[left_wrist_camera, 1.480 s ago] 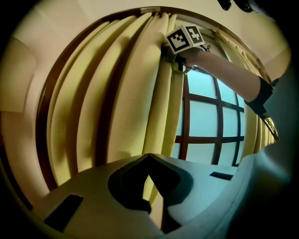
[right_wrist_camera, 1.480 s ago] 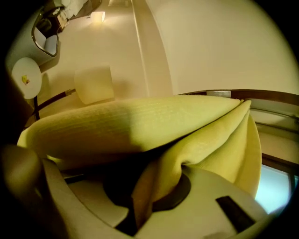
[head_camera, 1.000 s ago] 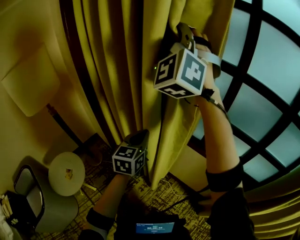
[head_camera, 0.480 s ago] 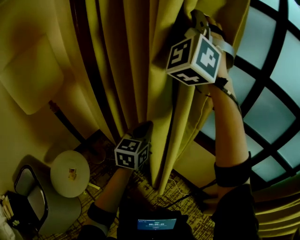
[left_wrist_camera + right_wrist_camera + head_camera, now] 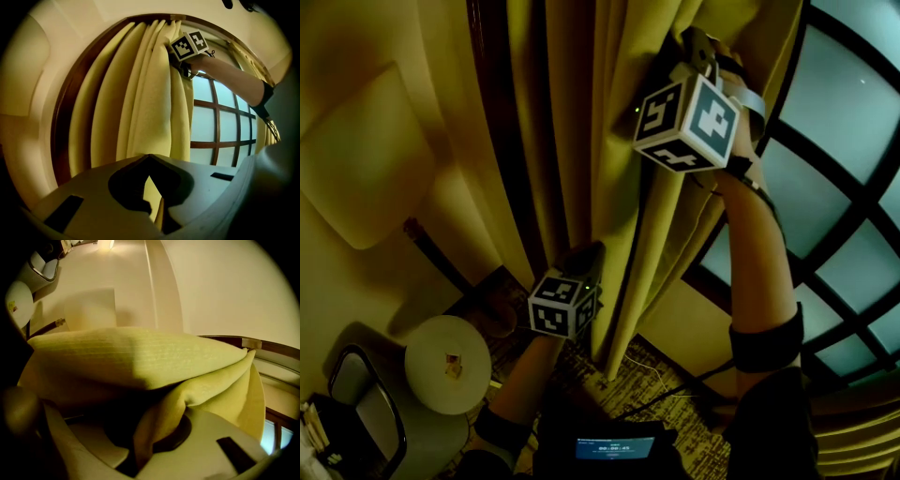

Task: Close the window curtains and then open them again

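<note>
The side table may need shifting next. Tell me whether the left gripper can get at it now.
Probably not yet: the left gripper is shut on the curtain. The round side table stands lower down with nothing seen between, so letting go should free it.

Our head cam sits up high and looks steeply down the yellow pleated fabric curtain (image 5: pixel 609 141) toward the floor. The left gripper (image 5: pixel 150 161) cam looks along those same folds from close by and also catches the right gripper (image 5: pixel 183 58), same as the head view. The right gripper cam is jammed right against the fabric, facing the plain cream wall (image 5: pixel 225 287).
</note>
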Motion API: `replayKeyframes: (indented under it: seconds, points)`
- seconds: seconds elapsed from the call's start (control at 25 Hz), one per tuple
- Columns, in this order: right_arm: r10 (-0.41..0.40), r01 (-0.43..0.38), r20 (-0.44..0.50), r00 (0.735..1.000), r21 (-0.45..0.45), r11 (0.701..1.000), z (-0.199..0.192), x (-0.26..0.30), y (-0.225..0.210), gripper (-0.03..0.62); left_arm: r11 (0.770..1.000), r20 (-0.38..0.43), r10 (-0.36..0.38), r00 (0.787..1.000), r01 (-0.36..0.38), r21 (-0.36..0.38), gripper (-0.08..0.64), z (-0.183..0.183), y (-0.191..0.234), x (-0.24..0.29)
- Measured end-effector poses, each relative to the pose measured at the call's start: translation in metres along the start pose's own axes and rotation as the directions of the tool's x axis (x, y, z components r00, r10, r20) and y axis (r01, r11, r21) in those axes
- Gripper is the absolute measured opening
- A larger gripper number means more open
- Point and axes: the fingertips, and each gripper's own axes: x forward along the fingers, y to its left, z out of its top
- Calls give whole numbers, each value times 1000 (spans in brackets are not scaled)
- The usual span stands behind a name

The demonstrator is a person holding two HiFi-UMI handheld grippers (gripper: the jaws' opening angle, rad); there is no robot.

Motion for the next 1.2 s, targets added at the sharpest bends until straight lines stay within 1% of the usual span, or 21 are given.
replayKeyframes:
  seconds: [0.28, 0.44, 0.76, 0.92, 1.04, 1.2]
  points:
    - [16, -16, 2, 1000, -17, 1000, 44, 58, 37, 32, 999, 2, -2, 1000, 2, -38, 5, 6, 71, -2]
    - [42, -42, -6, 999, -54, 998, 71, 89, 60, 32, 998, 6, -10, 1000, 10, -54, 5, 13, 108, -8]
    - [115, -115, -9, 993, -113, 987, 122, 139, 102, 32, 997, 19, -29, 999, 31, -69, 5, 31, 168, -18]
    - [131, -130, -1, 991, -128, 983, 142, 157, 118, 32, 996, 13, -45, 999, 46, -78, 5, 30, 189, -20]
    - [135, -136, -18, 991, -127, 983, 148, 167, 125, 32, 994, 9, -67, 998, 68, -90, 5, 27, 200, -19]
    - [110, -114, -36, 993, -116, 987, 148, 170, 130, 32, 987, -2, -114, 993, 113, -112, 5, 17, 205, -12]
